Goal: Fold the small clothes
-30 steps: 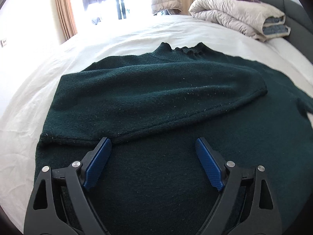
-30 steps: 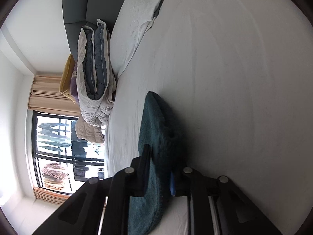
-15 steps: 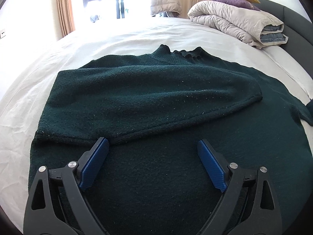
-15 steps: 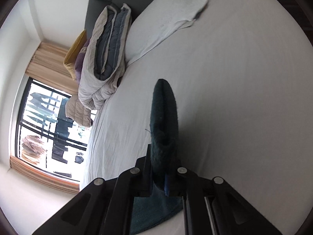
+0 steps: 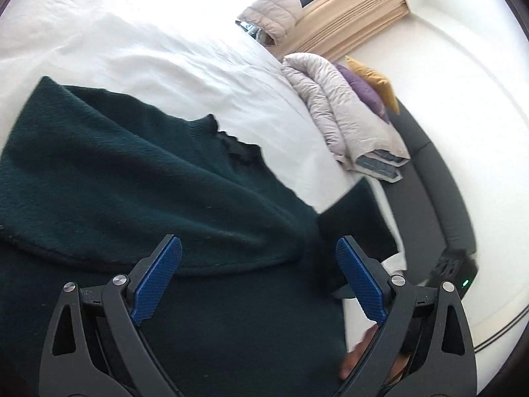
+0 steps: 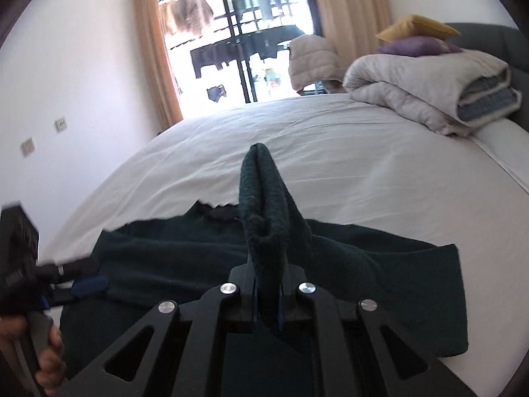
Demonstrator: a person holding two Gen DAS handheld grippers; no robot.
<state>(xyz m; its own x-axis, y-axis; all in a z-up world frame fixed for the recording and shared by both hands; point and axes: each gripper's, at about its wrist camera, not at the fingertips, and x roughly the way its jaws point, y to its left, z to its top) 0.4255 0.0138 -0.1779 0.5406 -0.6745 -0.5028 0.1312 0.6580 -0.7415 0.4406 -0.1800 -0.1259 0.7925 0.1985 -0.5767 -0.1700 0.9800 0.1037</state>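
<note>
A dark green sweater (image 5: pixel 139 178) lies flat on the white bed (image 5: pixel 139 49), one sleeve folded across its chest. My left gripper (image 5: pixel 258 281) is open and empty just above the sweater's lower body. It also shows at the left of the right wrist view (image 6: pixel 89 284). My right gripper (image 6: pixel 267 297) is shut on the sweater's other sleeve (image 6: pixel 264 205), which stands up between the pads above the sweater body (image 6: pixel 380 264). The raised sleeve shows dark and blurred in the left wrist view (image 5: pixel 357 218).
A folded grey duvet (image 6: pixel 429 89) with purple and yellow pillows (image 6: pixel 413 39) lies at the head of the bed, by a dark headboard (image 5: pixel 429 192). A window with curtains (image 6: pixel 238 33) is behind. A hand (image 5: pixel 357 357) shows beside the left gripper.
My right gripper has swung round with the sleeve and brought it over the sweater body. My left gripper has tilted and shifted toward the sweater's right side, still open.
</note>
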